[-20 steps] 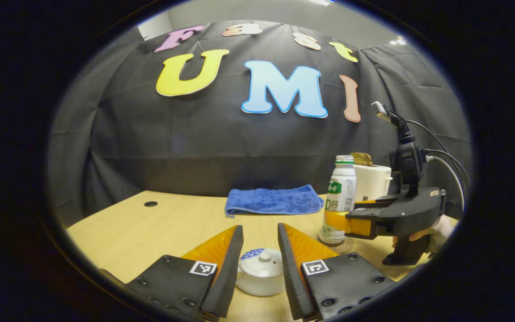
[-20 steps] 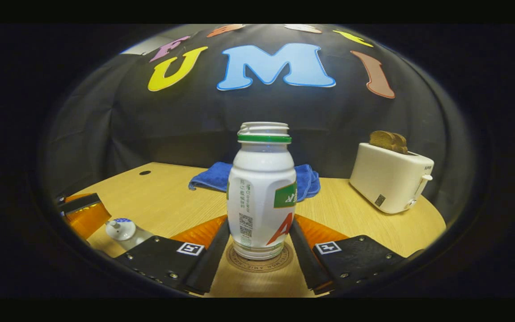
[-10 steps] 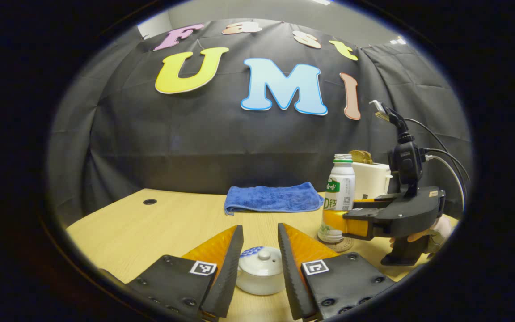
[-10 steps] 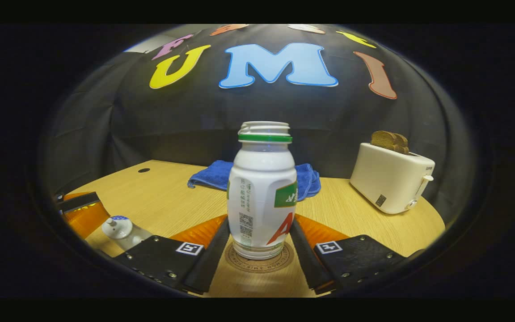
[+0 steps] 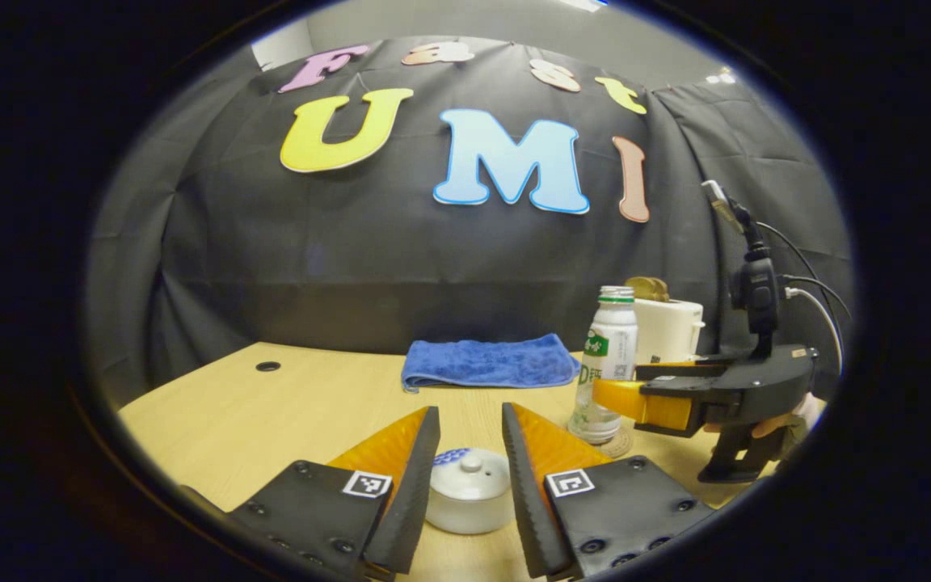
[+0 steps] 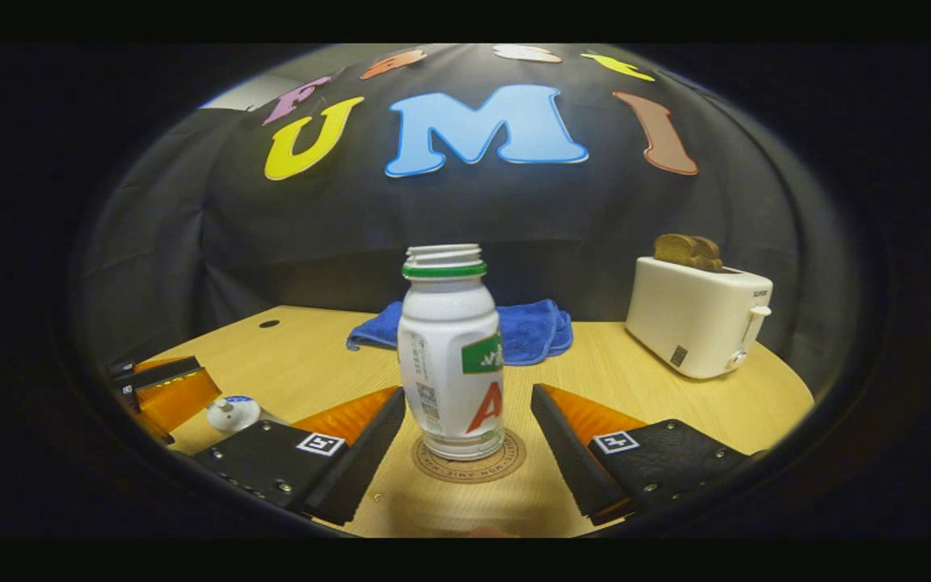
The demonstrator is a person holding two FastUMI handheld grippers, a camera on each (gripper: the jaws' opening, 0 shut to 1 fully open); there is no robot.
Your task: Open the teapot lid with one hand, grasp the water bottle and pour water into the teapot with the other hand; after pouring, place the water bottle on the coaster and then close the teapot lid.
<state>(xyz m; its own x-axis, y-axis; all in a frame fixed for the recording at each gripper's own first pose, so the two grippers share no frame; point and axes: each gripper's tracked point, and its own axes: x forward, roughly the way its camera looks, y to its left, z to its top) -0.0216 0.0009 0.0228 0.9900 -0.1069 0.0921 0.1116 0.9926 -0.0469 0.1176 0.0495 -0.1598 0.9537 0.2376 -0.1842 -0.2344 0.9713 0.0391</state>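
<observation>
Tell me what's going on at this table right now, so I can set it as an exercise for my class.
A person works a gripper in each hand. The water bottle stands upright and uncapped on the coaster; the right gripper is open, its fingers apart from the bottle on either side. The left gripper is open around the teapot, whose lid is on. A blue towel and a toaster sit farther back.

glossy plastic water bottle [image 6: 451, 356], wood-grain table [image 6: 659, 404], fluffy blue towel [image 5: 490, 362]
</observation>
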